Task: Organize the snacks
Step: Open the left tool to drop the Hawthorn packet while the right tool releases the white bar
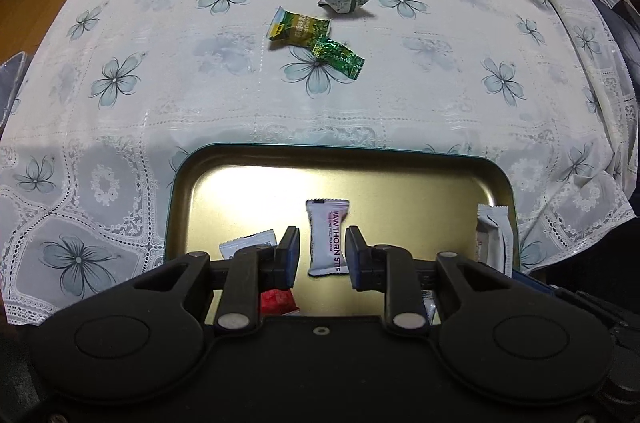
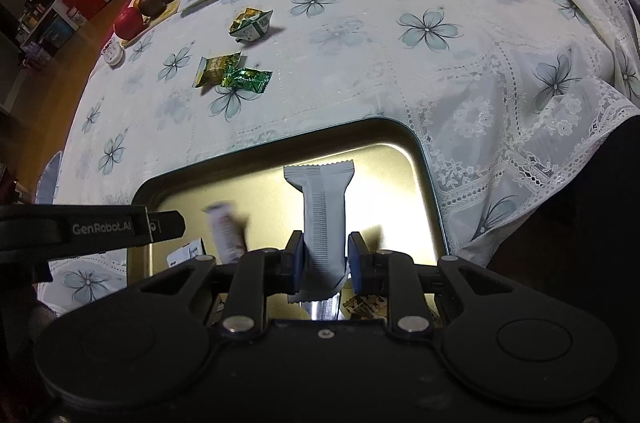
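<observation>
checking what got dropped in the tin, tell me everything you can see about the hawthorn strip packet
The hawthorn strip packet is a small white sealed wrapper with crimped ends and dark lettering running along its length. In the left wrist view it sits between the left gripper's open fingers, not pinched, over the gold tin. In the right wrist view it looks blurred.

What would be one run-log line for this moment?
left gripper: open, white Hawthorn Strip packet loose between jaws | right gripper: shut on white ribbed snack packet | both over gold metal tray
</observation>
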{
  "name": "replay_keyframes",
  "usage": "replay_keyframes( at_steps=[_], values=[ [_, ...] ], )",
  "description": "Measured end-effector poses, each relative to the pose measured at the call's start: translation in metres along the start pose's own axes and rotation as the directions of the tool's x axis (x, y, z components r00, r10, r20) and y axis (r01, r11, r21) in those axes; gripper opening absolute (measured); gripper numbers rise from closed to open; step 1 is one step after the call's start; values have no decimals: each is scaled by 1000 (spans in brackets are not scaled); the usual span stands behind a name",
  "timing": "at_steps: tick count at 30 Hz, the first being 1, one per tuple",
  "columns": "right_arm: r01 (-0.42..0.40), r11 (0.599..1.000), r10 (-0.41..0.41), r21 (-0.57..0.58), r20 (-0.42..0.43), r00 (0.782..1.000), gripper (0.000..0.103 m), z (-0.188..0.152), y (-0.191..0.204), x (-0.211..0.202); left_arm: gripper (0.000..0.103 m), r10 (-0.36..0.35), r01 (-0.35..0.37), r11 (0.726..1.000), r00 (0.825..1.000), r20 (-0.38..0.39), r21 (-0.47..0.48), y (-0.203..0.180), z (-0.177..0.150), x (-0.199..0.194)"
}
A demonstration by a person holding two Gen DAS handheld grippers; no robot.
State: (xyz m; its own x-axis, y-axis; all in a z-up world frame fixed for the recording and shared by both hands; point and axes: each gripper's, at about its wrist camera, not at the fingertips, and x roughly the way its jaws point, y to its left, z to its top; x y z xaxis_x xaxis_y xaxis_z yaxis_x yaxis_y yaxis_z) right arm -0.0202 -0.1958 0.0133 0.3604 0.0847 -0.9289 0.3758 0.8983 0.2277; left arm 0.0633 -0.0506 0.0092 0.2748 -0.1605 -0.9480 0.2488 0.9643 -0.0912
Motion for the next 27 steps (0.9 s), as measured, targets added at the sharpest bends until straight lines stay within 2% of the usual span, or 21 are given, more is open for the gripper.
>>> replay_keyframes(
  at_steps=[11, 21, 26, 27],
  values=[
    [11, 1000, -11, -7, -11, 1000, 25, 1, 3, 5, 35, 85, -85, 996, 996, -26, -16, 5, -25, 6],
    [25, 999, -25, -21, 27, 999, 25, 8, 9, 3, 35, 104, -105, 994, 994, -41, -28, 11, -37, 10],
    [12, 1000, -12, -10, 45, 999, 39, 15, 12, 0, 35, 111, -112, 993, 993, -44, -31, 14, -39, 11],
    [9, 1000, -8, -9, 44, 999, 39, 15, 12, -1, 35, 112, -113, 993, 993, -45, -31, 15, -39, 11]
  ],
)
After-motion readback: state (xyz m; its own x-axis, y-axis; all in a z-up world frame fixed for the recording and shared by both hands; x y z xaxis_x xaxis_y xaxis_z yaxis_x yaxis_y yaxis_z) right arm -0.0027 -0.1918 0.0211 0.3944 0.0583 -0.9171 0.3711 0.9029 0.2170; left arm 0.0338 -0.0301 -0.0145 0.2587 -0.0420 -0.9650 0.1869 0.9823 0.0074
